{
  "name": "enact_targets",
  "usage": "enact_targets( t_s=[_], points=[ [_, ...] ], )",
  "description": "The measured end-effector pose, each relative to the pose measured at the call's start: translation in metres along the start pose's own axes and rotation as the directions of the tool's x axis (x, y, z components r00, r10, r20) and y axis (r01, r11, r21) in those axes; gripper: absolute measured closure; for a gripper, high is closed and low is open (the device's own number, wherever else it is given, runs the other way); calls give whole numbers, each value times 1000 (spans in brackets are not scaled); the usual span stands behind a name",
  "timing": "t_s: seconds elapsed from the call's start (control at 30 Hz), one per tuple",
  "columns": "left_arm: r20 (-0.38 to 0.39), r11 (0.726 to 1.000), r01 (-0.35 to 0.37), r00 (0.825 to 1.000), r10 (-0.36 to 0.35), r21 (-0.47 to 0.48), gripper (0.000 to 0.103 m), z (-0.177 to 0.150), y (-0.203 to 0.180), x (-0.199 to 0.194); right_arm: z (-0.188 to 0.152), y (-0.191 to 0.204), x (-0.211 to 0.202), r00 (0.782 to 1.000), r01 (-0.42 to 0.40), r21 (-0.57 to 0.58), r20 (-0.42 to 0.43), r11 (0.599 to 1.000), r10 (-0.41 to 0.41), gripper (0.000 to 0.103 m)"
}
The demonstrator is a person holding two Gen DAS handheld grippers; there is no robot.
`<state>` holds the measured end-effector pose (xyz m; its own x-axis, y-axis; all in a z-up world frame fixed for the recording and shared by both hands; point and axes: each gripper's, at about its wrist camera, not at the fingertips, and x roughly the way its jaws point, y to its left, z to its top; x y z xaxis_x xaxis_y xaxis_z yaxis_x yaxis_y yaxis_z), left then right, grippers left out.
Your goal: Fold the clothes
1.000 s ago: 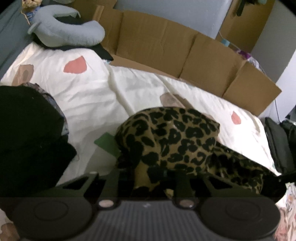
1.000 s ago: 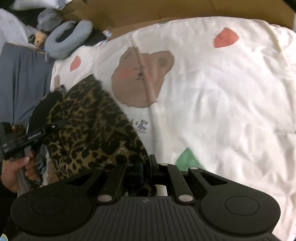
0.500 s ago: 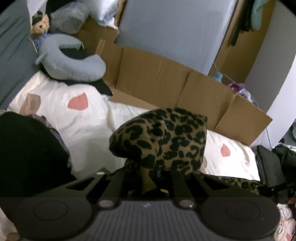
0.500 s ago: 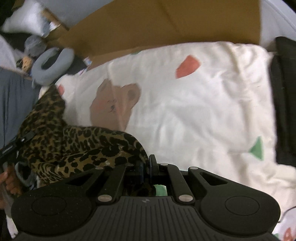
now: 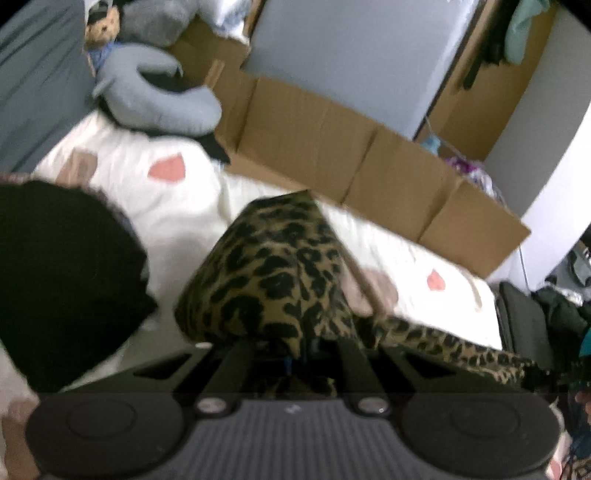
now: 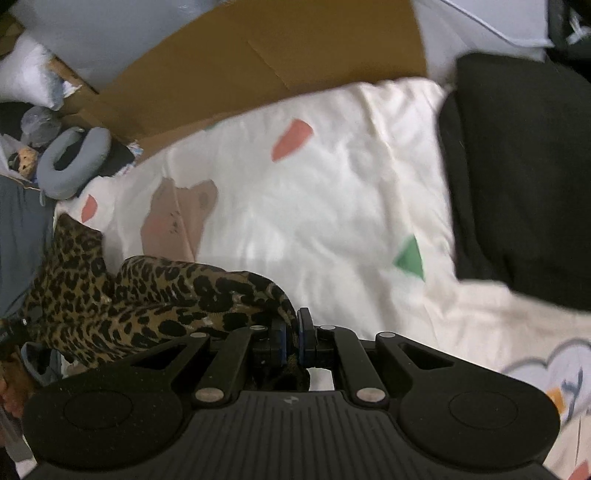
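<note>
A leopard-print garment point(image 5: 273, 280) hangs bunched over my left gripper point(image 5: 291, 354), which is shut on its cloth; the fingertips are buried under the fabric. A long strip of the same garment point(image 6: 155, 295) stretches to the right toward my right gripper point(image 6: 290, 330), whose blue pads are shut on its end. The garment is held above a cream bedspread point(image 6: 332, 206) printed with a brown bear and coloured shapes. At the left edge of the right wrist view, the left gripper and a hand point(image 6: 9, 384) are partly visible.
A black pile of clothes point(image 5: 62, 280) lies at the left of the bed. A dark bag point(image 6: 517, 177) sits off the bed's right edge. Brown cardboard point(image 5: 332, 147) lines the far side. A grey neck pillow point(image 5: 159, 99) and a teddy bear point(image 5: 101, 27) rest at the head.
Both grippers have lifted and moved apart, stretching the leopard garment out between them. The cloth that lay heaped on the bed now hangs clear of it.
</note>
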<state>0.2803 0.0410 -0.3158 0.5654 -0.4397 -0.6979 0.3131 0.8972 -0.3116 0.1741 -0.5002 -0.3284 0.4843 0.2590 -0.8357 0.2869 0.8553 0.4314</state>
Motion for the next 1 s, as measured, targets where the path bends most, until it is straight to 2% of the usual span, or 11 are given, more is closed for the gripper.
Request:
enact_targets(
  t_s=[0.2,0.33,0.47,0.63,0.73,0.8,0.87,1.0],
  points=[
    [-95,1000,-12,995,11,-8,98,-31,9,-15,-23,-8,-1,999,-1,8,-45,1000,1,99],
    [-161,1000,-21,987,21,-2,98,-48,16,-25,-35,-11,2,994,-21,-7,-109,1000,20,99],
    [-227,999,-31,974,26,-20,98,-67,28,-32,-48,-11,9,983,-43,-34,-181,998,37,99],
    [-308,998,-46,951,30,-44,98,-89,42,-41,-61,-7,13,969,-37,-77,-247,996,17,98],
    [-352,998,-43,936,22,-51,98,-100,49,-47,-64,-7,13,963,-25,-91,-269,996,0,94],
    [-370,998,-39,929,15,-56,96,-102,51,-52,-66,-7,12,959,-20,-99,-282,995,-8,79],
    [-364,997,-49,931,22,-66,91,-98,52,-58,-66,-8,10,957,-24,-95,-289,995,-4,74],
    [-293,997,-57,955,40,-52,85,-77,53,-71,-59,-6,1,964,-35,-103,-267,994,6,72]
  ],
)
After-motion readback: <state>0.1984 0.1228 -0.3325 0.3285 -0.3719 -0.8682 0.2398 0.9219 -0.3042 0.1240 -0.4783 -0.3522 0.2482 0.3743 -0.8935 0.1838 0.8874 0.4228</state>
